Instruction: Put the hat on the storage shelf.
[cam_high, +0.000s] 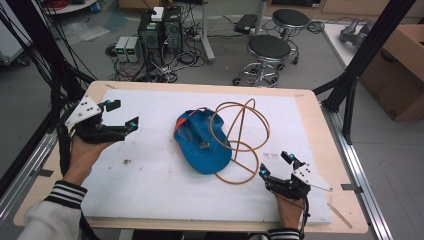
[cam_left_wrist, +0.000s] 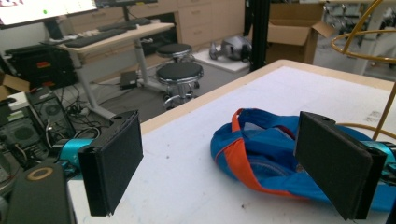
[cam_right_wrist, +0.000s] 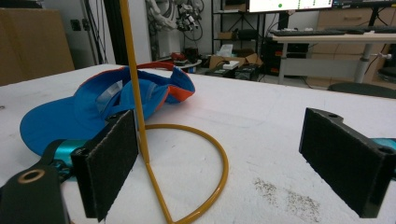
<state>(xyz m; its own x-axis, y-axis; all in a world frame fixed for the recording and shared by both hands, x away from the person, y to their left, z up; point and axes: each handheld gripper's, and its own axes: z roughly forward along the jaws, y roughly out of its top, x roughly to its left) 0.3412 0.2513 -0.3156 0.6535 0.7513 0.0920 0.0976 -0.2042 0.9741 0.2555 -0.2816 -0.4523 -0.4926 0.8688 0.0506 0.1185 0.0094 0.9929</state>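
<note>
A blue cap with orange trim (cam_high: 202, 140) lies upside down on the white board (cam_high: 150, 185) near the middle. A tan wire hat stand (cam_high: 242, 135) of rings and a rod stands just right of it, its base ring partly under the cap's brim. My left gripper (cam_high: 125, 114) hovers at the board's left side, open, its jaws pointing toward the cap (cam_left_wrist: 261, 154). My right gripper (cam_high: 275, 165) rests low at the front right, open, beside the stand's base ring (cam_right_wrist: 205, 182). The stand's upright rod (cam_right_wrist: 135, 84) rises close to its left jaw, with the cap (cam_right_wrist: 93, 109) behind.
The board lies on a wooden table (cam_high: 320, 125). Black frame posts (cam_high: 370, 45) stand at both sides. Two stools (cam_high: 267, 52), computer towers (cam_high: 160, 30) and cables are on the floor beyond the far edge; a cardboard box (cam_high: 400, 70) is at the right.
</note>
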